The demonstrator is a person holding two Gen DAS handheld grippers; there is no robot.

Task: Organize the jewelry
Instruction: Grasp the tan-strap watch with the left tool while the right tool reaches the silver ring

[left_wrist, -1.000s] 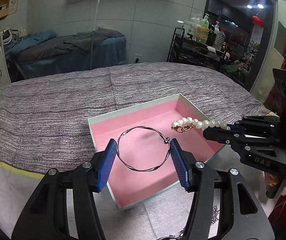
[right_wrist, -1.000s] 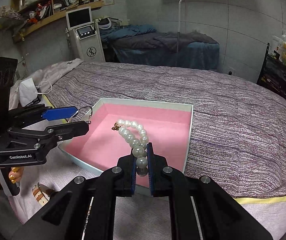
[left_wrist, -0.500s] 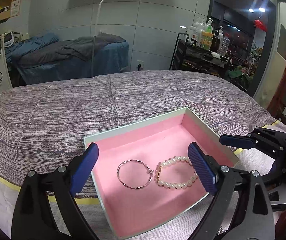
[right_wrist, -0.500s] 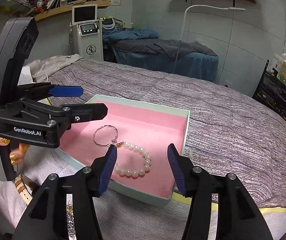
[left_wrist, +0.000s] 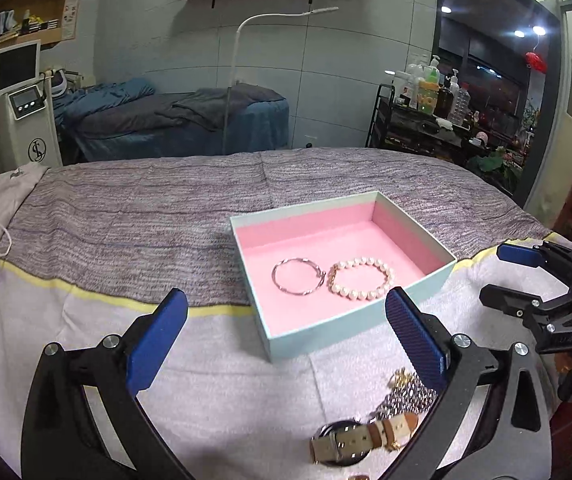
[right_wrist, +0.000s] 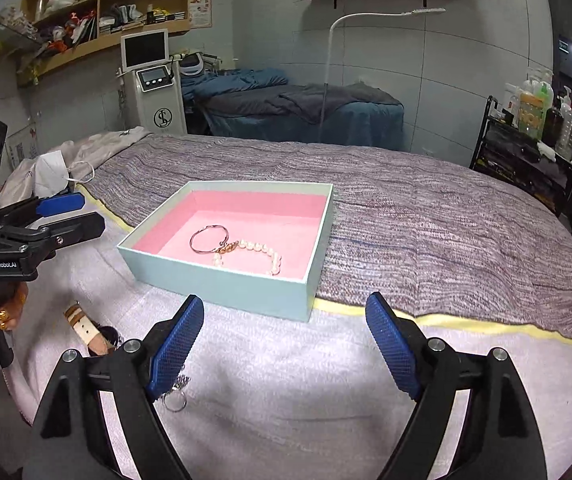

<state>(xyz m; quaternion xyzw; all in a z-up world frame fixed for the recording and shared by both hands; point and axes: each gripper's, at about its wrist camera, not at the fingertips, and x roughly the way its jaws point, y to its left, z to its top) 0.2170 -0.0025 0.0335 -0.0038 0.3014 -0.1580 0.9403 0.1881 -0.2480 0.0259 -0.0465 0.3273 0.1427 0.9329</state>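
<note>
Mint box (left_wrist: pixel 360 330) on a white-and-purple covered bed (left_wrist: pixel 133 216), tiled treatment room.

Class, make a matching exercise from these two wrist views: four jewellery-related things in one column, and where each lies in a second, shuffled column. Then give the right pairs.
Things
1. white pearl bracelet
2. thin silver wire bangle
3. beige-strapped wristwatch
4. mint-green cardboard box with pink lining

Places
A. on the pale cloth, outside the box
B. in the box, right-hand side in the left wrist view
C. across the yellow stripe, on both cloths
D. in the box, beside the pearls

Pairs: 1-B, 2-D, 3-A, 4-C
</note>
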